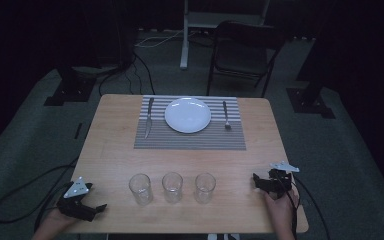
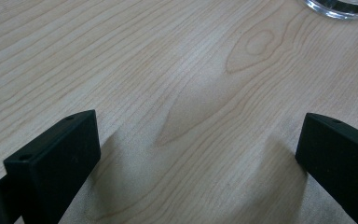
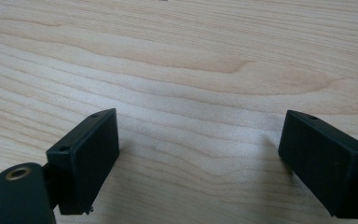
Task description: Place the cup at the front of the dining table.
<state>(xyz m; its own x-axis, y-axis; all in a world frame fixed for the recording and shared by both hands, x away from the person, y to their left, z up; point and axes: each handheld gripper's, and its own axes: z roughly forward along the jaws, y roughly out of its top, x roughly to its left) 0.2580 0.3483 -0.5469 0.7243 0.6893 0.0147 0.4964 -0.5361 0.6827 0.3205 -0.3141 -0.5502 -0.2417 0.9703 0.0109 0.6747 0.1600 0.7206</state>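
My left gripper (image 1: 99,209) rests at the table's near left corner, held by a hand. In the left gripper view its jaws (image 2: 198,154) stand wide apart over bare wood, with a glass base (image 2: 340,7) at the top right edge. My right gripper (image 1: 256,181) sits at the near right, also hand-held. Its jaws (image 3: 198,154) are spread wide with only wood between them. Three clear glasses stand in a row between the grippers: left (image 1: 140,188), middle (image 1: 172,187), right (image 1: 205,187).
At the far side a striped placemat (image 1: 190,139) carries a white plate (image 1: 188,115), with a knife (image 1: 149,117) to its left and a fork (image 1: 226,116) to its right. The wooden table (image 1: 115,150) has dark floor around it. A folding chair (image 1: 242,55) stands behind.
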